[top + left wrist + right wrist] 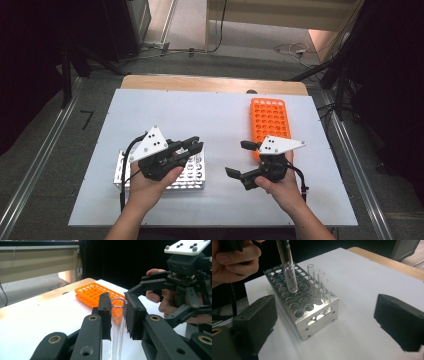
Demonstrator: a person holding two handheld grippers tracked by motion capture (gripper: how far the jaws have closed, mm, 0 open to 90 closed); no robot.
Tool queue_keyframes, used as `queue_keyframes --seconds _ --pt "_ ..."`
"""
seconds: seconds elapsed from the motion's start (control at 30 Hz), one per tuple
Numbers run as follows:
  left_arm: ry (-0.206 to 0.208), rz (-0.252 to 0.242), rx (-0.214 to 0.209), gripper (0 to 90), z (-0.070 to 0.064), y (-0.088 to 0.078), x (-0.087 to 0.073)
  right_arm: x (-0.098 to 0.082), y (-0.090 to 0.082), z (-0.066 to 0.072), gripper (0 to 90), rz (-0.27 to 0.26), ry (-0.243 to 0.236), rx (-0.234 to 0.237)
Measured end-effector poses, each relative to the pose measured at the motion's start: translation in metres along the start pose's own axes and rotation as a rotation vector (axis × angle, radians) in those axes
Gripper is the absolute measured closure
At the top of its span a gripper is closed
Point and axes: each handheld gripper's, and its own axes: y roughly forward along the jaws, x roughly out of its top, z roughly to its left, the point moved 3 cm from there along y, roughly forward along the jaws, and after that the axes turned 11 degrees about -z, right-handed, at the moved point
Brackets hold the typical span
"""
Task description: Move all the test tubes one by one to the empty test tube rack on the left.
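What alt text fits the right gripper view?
A clear test tube, held from above by the left gripper beside a hand, hangs over a metal rack on a white table. Four more tubes stand in the rack's near corner. The right gripper's black fingers stand wide apart, empty.

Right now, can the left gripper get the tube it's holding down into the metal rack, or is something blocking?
Probably yes. The left gripper is shut on the glass tube, which hangs tilted just above bare holes of the metal rack. The four tubes stand further along, and the open right gripper is off to the side.
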Motion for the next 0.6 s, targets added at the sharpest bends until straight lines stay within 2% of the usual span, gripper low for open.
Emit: queue_keyframes --seconds 0.4,0.6 --pt "-0.001 -0.016 0.069 75.5 0.020 -0.014 0.003 -0.004 -0.008 -0.014 0.0 -0.010 0.017 -0.024" --pt "-0.005 -0.027 0.104 75.5 0.029 -0.021 0.004 -0.005 -0.009 -0.017 0.0 -0.010 0.025 -0.031"
